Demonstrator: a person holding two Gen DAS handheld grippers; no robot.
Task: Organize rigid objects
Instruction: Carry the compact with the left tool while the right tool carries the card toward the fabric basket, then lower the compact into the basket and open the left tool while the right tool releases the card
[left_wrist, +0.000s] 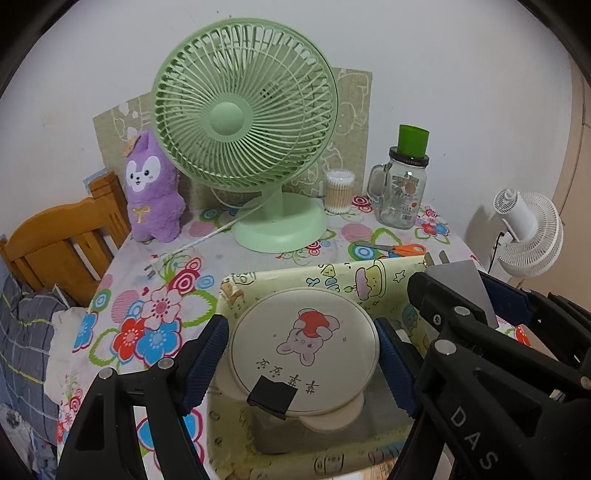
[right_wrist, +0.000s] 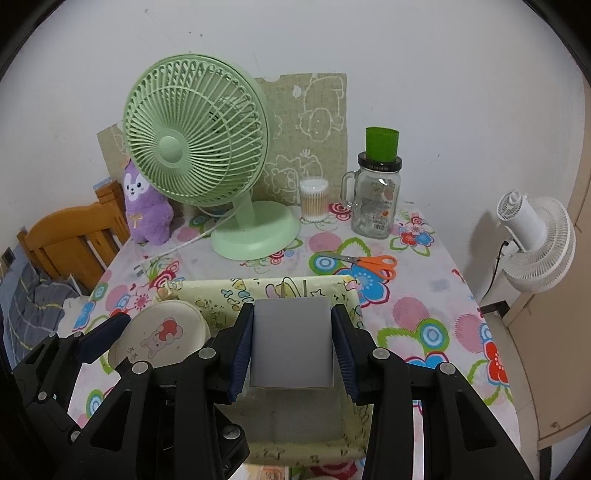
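Observation:
My left gripper is shut on a round cream case with a rabbit picture; its blue pads press the case's two sides. The case hangs tilted over a yellow cartoon-printed box on the floral table. My right gripper is shut on a grey rectangular plug block whose two prongs point away, above the same box. In the right wrist view the round case and the left gripper's fingers sit at lower left. The grey block also shows at the right of the left wrist view.
Behind the box stand a green desk fan, a purple plush, a cotton swab tub and a glass mug jar topped by a green cup. Orange scissors lie near the box. A wooden chair is left, a white fan right.

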